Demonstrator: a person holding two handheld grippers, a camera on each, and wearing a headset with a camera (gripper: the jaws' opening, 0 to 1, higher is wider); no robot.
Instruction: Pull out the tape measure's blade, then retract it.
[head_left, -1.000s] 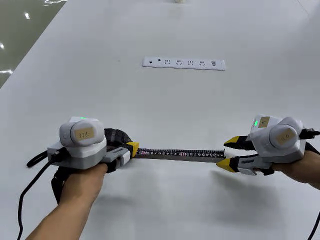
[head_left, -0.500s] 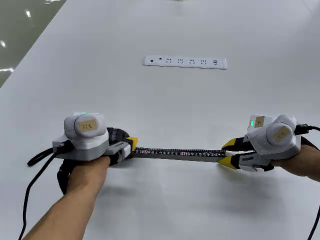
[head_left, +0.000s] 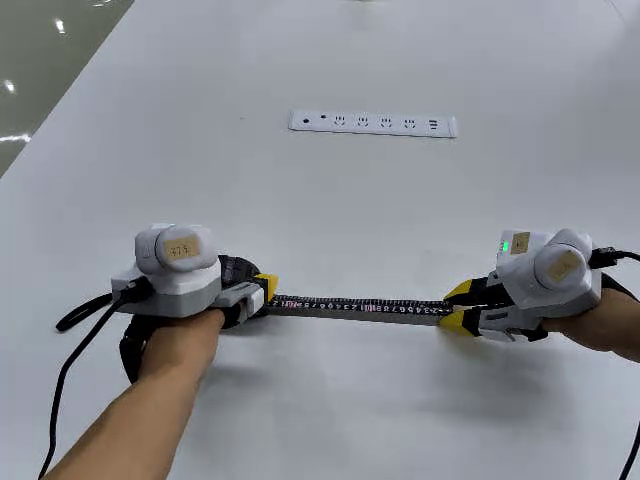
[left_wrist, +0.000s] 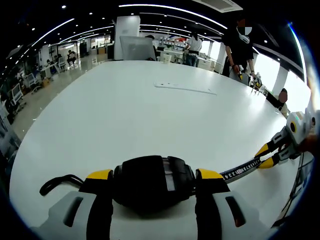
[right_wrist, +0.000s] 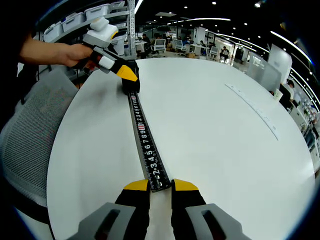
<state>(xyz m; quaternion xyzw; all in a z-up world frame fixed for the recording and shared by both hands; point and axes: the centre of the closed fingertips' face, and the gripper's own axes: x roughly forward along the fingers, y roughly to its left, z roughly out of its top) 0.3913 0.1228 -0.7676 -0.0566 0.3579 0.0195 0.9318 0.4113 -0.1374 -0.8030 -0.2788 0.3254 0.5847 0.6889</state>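
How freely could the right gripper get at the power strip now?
Probably not at once: the right gripper seems shut on the tip of the blade. The table up to the power strip lies free, so only that hold hinders it.

One tape measure (left_wrist: 152, 180) was counted, with one blade (head_left: 360, 306) drawn out of it. Two grippers were counted: one left gripper (head_left: 262, 293) and one right gripper (head_left: 458, 305), each fitted with two yellow-tipped jaws. Two hands were counted, one left hand (head_left: 180, 340) and one right hand (head_left: 600, 325). One white power strip (head_left: 373, 124) was counted on the one tabletop (head_left: 200, 180).
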